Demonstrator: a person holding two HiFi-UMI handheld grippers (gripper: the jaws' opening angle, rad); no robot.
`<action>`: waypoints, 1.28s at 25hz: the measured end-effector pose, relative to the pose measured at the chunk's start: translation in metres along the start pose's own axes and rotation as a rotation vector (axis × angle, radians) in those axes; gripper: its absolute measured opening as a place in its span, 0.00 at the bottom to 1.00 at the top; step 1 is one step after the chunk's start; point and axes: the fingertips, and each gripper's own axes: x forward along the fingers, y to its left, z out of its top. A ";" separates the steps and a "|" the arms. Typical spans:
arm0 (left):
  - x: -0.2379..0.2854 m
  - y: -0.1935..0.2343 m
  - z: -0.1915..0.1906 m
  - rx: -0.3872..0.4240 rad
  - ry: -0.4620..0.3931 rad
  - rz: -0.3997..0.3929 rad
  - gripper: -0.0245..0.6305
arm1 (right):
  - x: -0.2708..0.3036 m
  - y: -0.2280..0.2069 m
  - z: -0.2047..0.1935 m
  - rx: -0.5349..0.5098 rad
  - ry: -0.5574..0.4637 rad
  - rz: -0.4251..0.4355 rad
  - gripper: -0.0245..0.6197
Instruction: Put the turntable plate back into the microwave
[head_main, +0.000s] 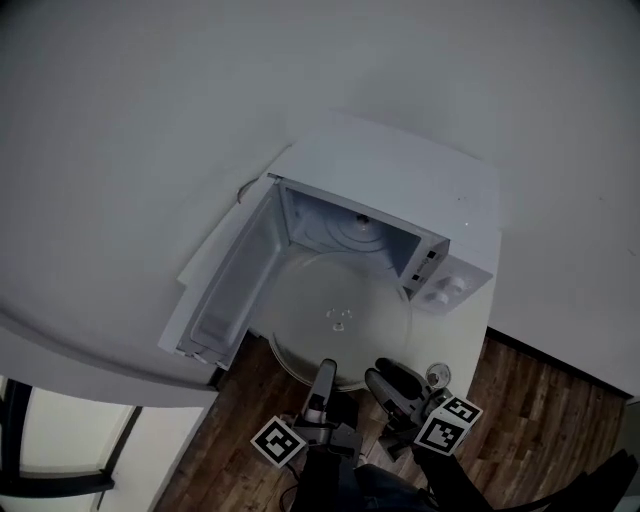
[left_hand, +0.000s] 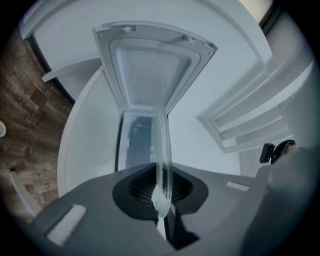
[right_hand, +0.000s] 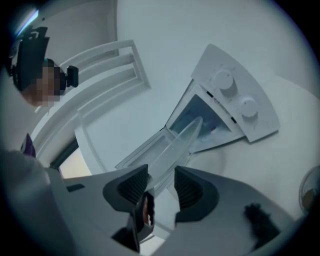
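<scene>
Clear glass is clamped in the left claw (left_hand: 161, 192), its jaws closed narrowly on the near rim of the turntable plate (head_main: 340, 312). Just beside it, the right claw (right_hand: 160, 187) stands wide, with the same rim passing between its pads but not pressed by them. So the plate appears to hang from the left grip alone. It lies roughly level at the mouth of the microwave (head_main: 400, 185), its far edge at the threshold and its near edge out past the white surface (head_main: 472, 330), above the wooden floor (head_main: 545, 400). The step in hand looks like the insertion itself: the plate is presented to the cavity (head_main: 350, 232) but not yet seated. The next move likely calls for a steady, level push inward, then lowering until the centre hub settles. Clearance is tight at the sides, with the open door (head_main: 225, 290) flanking the plate's left edge and the control panel (head_main: 445, 285) close to its right. The only free room lies behind the claws.
</scene>
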 end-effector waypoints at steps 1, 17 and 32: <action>0.013 0.003 0.006 0.004 0.020 0.001 0.09 | 0.007 -0.008 0.003 -0.011 -0.010 -0.008 0.29; 0.155 0.083 0.055 -0.028 0.177 0.121 0.09 | 0.072 -0.075 0.022 -0.332 0.184 -0.375 0.18; 0.225 0.104 0.048 -0.041 0.223 0.189 0.09 | 0.098 -0.097 0.048 -0.443 0.377 -0.520 0.05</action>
